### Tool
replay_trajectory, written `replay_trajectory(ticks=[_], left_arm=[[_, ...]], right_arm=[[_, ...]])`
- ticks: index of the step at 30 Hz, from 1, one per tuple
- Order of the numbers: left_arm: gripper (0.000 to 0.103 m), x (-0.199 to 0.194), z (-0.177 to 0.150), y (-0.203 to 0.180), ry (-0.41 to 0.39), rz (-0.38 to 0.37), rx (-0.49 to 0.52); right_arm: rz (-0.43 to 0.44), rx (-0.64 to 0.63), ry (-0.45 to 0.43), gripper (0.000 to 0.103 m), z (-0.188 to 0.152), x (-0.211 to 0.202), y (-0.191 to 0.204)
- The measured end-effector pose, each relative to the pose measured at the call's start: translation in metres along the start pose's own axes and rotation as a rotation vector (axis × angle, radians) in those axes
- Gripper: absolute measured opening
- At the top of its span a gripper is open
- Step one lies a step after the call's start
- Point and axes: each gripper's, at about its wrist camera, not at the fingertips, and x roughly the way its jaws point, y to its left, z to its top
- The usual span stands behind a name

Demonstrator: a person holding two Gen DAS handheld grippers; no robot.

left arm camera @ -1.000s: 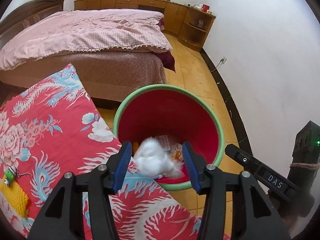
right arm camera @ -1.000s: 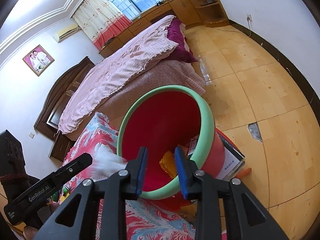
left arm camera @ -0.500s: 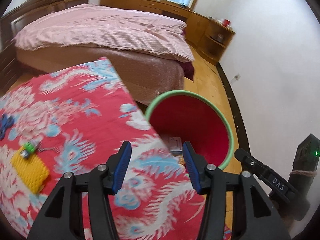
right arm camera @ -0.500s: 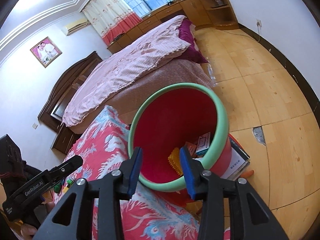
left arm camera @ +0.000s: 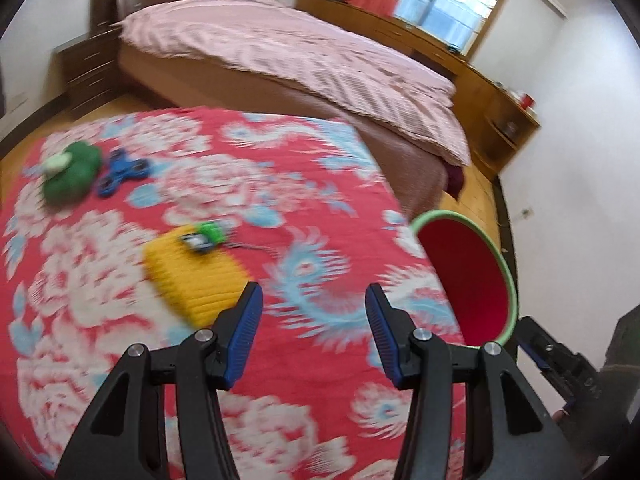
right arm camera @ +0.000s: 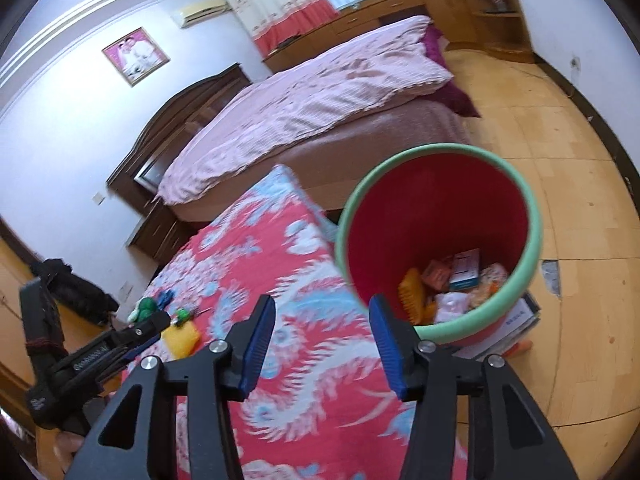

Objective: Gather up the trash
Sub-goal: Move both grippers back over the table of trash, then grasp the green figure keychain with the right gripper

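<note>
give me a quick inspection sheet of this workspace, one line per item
surface: table under a red floral cloth
job's things: red bin with green rim beside the table edge, trash inside: boxes, wrappers, a yellow piece
clutter: yellow pad, green keychain toy, blue spinner, green object on the cloth
grippers: left gripper and right gripper open, holding nothing
cables: cord at the wall socket
surroundings: bed, wooden floor, cabinets, window

Both wrist cams overlook bin [right arm camera: 536,240], tablecloth [left arm camera: 280,184].
</note>
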Motion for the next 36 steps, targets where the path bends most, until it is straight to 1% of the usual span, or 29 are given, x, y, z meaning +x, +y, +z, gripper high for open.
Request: replay_trajectory(ticks=[4,7,17,19,23,28,36], left_arm=[[0.053,-0.008,-0.001,0.028,-0.006,0.06,-0.051],[0.053,-0.013,-0.002,0.05,-0.017,0.091,-0.086],[0.053,-0.023,-0.001,0.106,-0.064,0.222,-0.134],[0.053,-0.024,0.0,0.116,-0.077,0.251,-0.146],[0.053,-0.024,0.001,0.136,-0.089,0.295,-0.168],[0.053,-0.02,0.0,0.151,-0.089,0.309,-0.191],[0.053,-0.014,-0.001,0.166,-0.084,0.294,-0.224]], right_arm=[[0.025,-0.048,0.02,0.055,-0.002,0.007,0.026],[0.036,-0.088,0.036,0.056,-0.004,0.013,0.043],[0.076,-0.241,0.126,0.057,-0.019,0.058,0.109],[0.085,-0.268,0.146,0.059,-0.023,0.07,0.122],[0.099,-0.322,0.183,0.059,-0.029,0.096,0.147],[0.089,-0.36,0.235,0.059,-0.037,0.133,0.172],[0.075,-0.372,0.27,0.059,-0.04,0.173,0.196]])
